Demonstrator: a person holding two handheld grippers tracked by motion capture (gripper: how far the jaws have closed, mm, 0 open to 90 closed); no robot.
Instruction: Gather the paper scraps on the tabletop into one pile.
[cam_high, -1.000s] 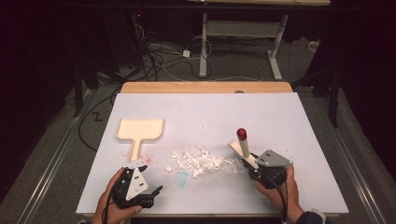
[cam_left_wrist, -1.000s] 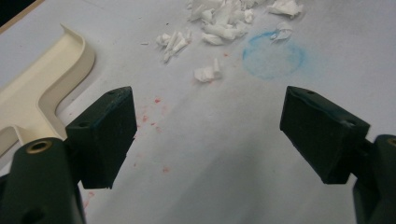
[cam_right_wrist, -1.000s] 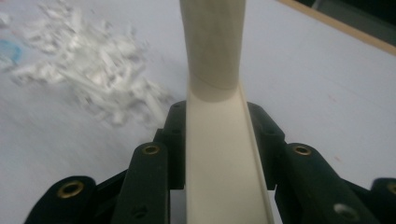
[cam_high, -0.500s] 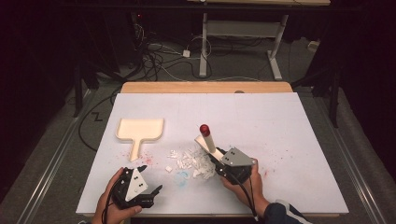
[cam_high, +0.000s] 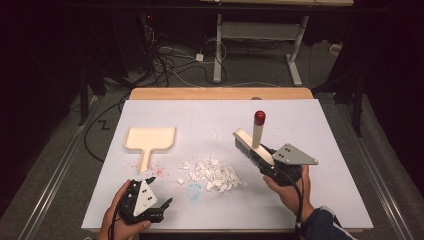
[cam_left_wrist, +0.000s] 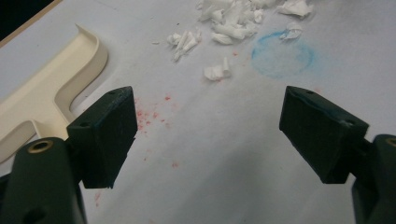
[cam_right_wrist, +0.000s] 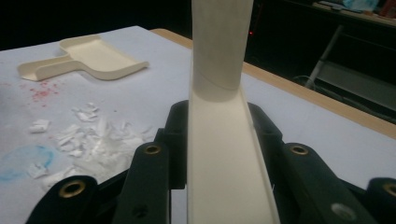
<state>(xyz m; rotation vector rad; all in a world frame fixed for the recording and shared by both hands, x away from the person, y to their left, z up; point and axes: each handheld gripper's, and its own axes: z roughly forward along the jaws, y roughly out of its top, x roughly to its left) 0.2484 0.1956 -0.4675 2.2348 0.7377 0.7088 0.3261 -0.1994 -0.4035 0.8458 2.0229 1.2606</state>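
A cream brush (cam_high: 253, 146) with a red-tipped handle is clamped in my right gripper (cam_high: 267, 161), which is shut on it just right of the pile, bristles held off the table. In the right gripper view the brush (cam_right_wrist: 224, 154) runs up between the jaws of the right gripper (cam_right_wrist: 219, 140). A pile of white paper scraps (cam_high: 214, 173) lies mid-table. A cream dustpan (cam_high: 149, 140) rests flat to the left. My left gripper (cam_high: 161, 193) stands open near the front edge; in its own view the left gripper (cam_left_wrist: 210, 135) holds nothing, with scraps (cam_left_wrist: 229, 21) and the dustpan (cam_left_wrist: 42, 93) ahead.
The white table cover (cam_high: 325, 125) carries a faint blue ring (cam_left_wrist: 280, 56) and red specks (cam_left_wrist: 152, 114) near the dustpan handle. A wooden edge (cam_high: 220, 93) runs along the back. Cables and a desk frame lie on the dark floor beyond.
My right gripper swung the brush left over the scraps, then drew back right, with the brush tip now higher. The left gripper has stayed in place.
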